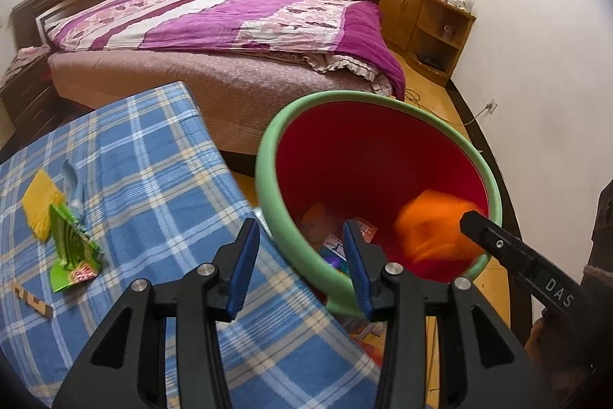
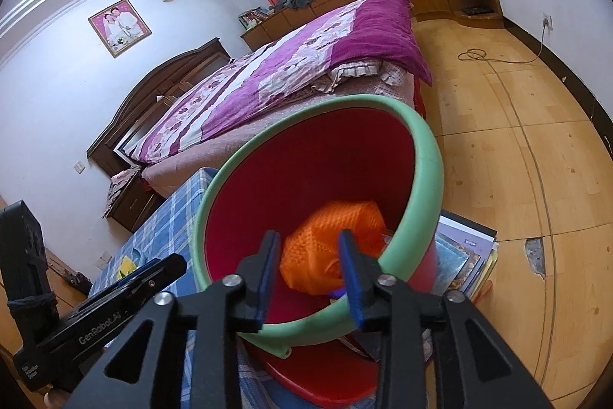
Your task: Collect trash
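The right gripper (image 2: 308,252) hangs over the bin (image 2: 421,156) with jaws apart, gripping nothing; an orange mesh (image 2: 329,236) lies inside. The left gripper (image 1: 300,252) straddles the bin's near rim, jaws parted without squeezing. A green wrapper (image 1: 72,248) and yellow sponge (image 1: 40,202) lie near the tabletop's left edge.

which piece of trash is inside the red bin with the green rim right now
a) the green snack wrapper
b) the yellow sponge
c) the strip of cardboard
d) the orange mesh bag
d: the orange mesh bag shows blurred inside the red bin, just past the right tool, while the green snack wrapper and yellow sponge lie on the checked cloth.
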A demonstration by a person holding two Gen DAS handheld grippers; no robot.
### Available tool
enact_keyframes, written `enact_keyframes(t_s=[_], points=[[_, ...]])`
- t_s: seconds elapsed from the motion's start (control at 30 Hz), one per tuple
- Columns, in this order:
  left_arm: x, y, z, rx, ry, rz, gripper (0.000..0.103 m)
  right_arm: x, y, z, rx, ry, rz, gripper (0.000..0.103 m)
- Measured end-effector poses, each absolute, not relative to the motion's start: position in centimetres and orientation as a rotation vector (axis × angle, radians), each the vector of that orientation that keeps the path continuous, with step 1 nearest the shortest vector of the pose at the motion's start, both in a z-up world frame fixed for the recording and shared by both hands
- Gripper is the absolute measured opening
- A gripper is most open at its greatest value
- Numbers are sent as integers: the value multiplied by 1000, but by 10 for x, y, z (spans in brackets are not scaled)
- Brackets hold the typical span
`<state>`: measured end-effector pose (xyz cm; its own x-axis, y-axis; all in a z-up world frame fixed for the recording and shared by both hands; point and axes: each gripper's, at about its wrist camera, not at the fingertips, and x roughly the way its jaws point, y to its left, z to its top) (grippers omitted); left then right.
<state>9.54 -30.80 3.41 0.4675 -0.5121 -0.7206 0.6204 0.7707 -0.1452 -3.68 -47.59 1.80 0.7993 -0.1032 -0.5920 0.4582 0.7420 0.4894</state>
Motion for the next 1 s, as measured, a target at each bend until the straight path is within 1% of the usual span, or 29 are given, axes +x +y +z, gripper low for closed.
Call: enact_keyframes(t_s=[0.03,0.1,0.4,1.0], points=[[95,-305,35,143,831,-695,45,-37,-475,18,673,569,-324,47],[94,-298,37,139,827,-683,45,-37,-473,19,678,568,-322,53],[100,-261,37,79,852,-608,45,-38,-465,26,677,569,-315,53],[106,-169,42,-49,851,-412,46,-27,-416,48,609,596,-236,63]])
